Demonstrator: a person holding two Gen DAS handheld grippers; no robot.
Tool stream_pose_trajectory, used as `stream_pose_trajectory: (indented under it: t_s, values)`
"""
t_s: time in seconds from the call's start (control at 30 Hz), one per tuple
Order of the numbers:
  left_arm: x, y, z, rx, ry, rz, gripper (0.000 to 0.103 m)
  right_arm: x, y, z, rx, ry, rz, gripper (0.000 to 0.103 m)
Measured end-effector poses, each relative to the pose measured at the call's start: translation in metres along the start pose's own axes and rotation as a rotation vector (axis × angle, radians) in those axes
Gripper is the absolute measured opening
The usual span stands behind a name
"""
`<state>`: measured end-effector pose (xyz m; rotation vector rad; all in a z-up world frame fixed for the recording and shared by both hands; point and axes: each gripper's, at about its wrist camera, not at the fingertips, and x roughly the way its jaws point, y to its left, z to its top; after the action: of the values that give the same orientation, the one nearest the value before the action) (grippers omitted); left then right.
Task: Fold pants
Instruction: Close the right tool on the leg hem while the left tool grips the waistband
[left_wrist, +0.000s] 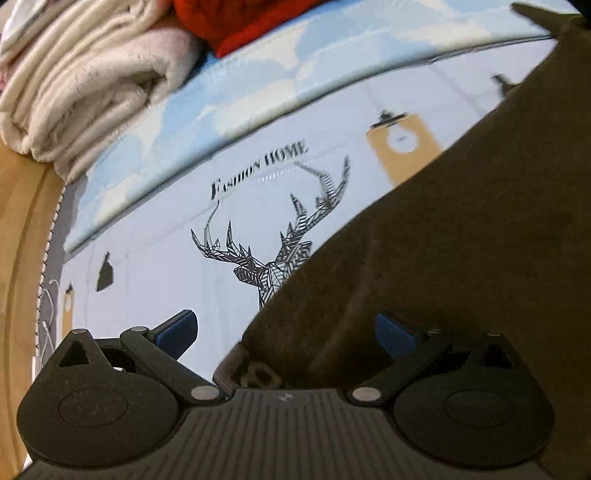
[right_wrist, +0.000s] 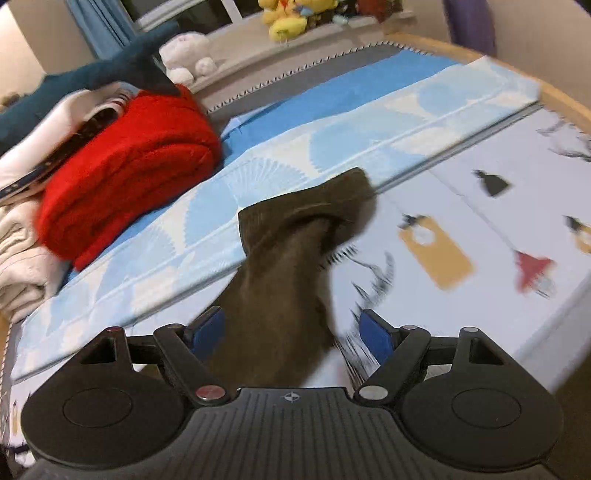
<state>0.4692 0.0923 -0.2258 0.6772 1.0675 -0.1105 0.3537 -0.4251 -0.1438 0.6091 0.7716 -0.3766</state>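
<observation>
Dark olive-brown pants (left_wrist: 461, 229) lie on the printed bed sheet (left_wrist: 166, 266), filling the right half of the left wrist view. My left gripper (left_wrist: 286, 332) is open over their near edge, its blue pads (left_wrist: 177, 330) wide apart, one pad on each side of the edge. In the right wrist view a narrow stretch of the pants (right_wrist: 291, 266) runs away from me between the blue pads (right_wrist: 376, 338). My right gripper (right_wrist: 291, 332) is open around that cloth; its far end lies on the light blue mat (right_wrist: 258, 162).
A folded red garment (right_wrist: 125, 170) and cream blankets (left_wrist: 85, 85) are stacked at the left on the mat. Plush toys (right_wrist: 288, 18) sit on the sill beyond. The wooden bed frame (left_wrist: 22, 229) curves along the left edge.
</observation>
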Motion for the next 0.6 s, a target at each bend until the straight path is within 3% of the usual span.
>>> stream_pose_trajectory:
  t_s: [0.1,0.2,0.23,0.27,0.3,0.33,0.4,0.43,0.6]
  values:
    - [0.033,0.007,0.006,-0.023,0.060,-0.049,0.103,0.061,0.012,0.008,-0.010,0.050,-0.051,0.081]
    - [0.041,0.013,0.009,-0.019,0.076,-0.095,0.103,0.104,0.014,0.003,-0.009,0.078,-0.118,0.081]
    - [0.041,0.013,0.010,-0.010,0.077,-0.100,0.096,0.117,0.014,0.000,-0.004,0.088,-0.140,0.078]
    - [0.037,0.012,0.009,-0.004,0.067,-0.135,0.084,0.125,0.013,-0.003,-0.011,0.097,-0.163,0.065]
    - [0.030,0.011,0.008,0.001,0.058,-0.202,0.036,0.131,0.014,-0.005,-0.018,0.115,-0.172,0.009]
    - [0.022,0.009,0.008,-0.006,0.054,-0.246,0.002,0.131,0.014,-0.007,-0.027,0.122,-0.159,0.008]
    - [0.003,-0.002,0.002,0.000,0.013,-0.150,0.000,0.112,0.020,-0.011,-0.073,0.074,-0.146,0.008]
    - [-0.008,-0.003,-0.005,-0.007,-0.011,-0.138,0.000,0.097,0.021,-0.012,-0.092,0.053,-0.121,0.007]
    - [-0.076,0.012,-0.064,-0.188,-0.076,-0.215,0.000,-0.002,-0.021,-0.030,-0.035,0.028,-0.006,0.007]
